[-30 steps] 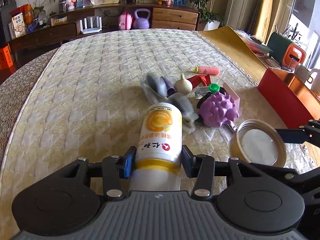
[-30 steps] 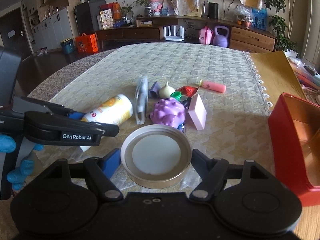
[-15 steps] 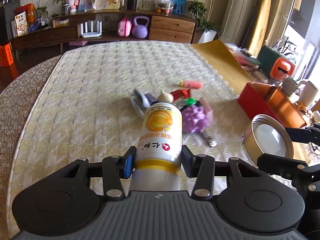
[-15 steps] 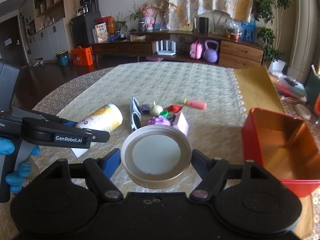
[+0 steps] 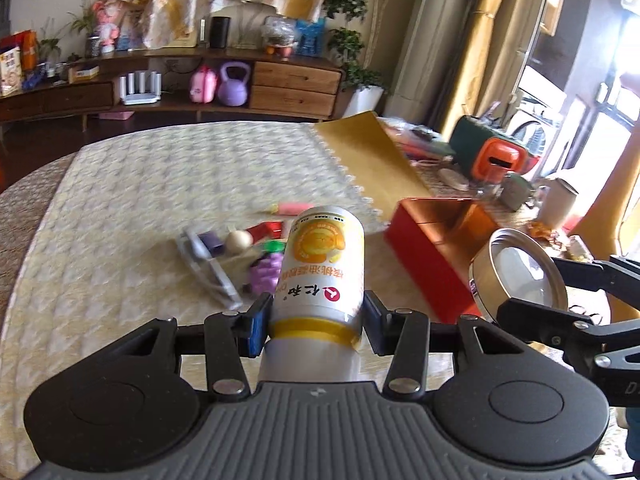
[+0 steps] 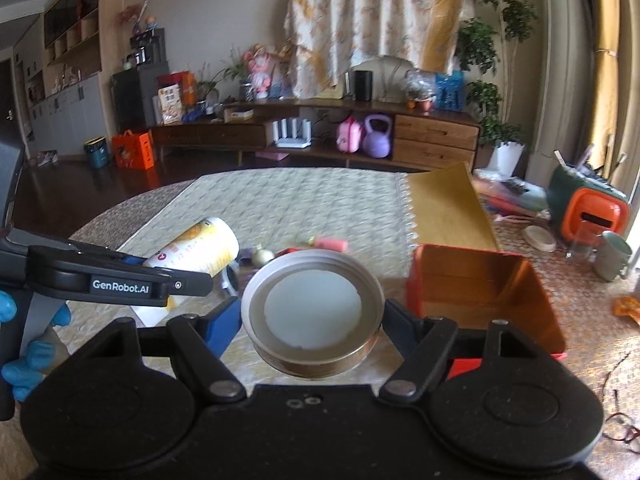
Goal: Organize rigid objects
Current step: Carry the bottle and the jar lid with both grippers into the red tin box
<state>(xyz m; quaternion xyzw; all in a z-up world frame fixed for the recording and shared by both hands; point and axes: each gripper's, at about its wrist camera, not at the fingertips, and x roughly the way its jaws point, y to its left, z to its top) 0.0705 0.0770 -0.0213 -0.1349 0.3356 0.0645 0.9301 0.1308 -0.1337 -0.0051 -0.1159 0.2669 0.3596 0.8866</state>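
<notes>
My left gripper (image 5: 316,320) is shut on a white and yellow bottle (image 5: 322,264), held in the air with its base pointing away; the same bottle (image 6: 200,252) shows at the left of the right wrist view. My right gripper (image 6: 312,316) is shut on a round metal lid (image 6: 312,308) with a white inner face, also lifted; that lid (image 5: 520,272) appears at the right of the left wrist view. An open red box (image 6: 480,292) stands on the table to the right, and the box (image 5: 432,244) lies beyond the bottle.
A pile of small items stays on the quilted tablecloth (image 5: 140,200): a purple spiky toy (image 5: 266,272), a garlic-shaped piece (image 5: 239,240), a pink marker (image 5: 296,208), grey glasses (image 5: 208,268). A gloved hand (image 6: 24,344) holds the left gripper. Cups and clutter (image 6: 608,256) sit right of the box.
Both grippers have risen off the table with the bottle and the lid still held. The views have swung right, so the red box now sits nearer the middle.
</notes>
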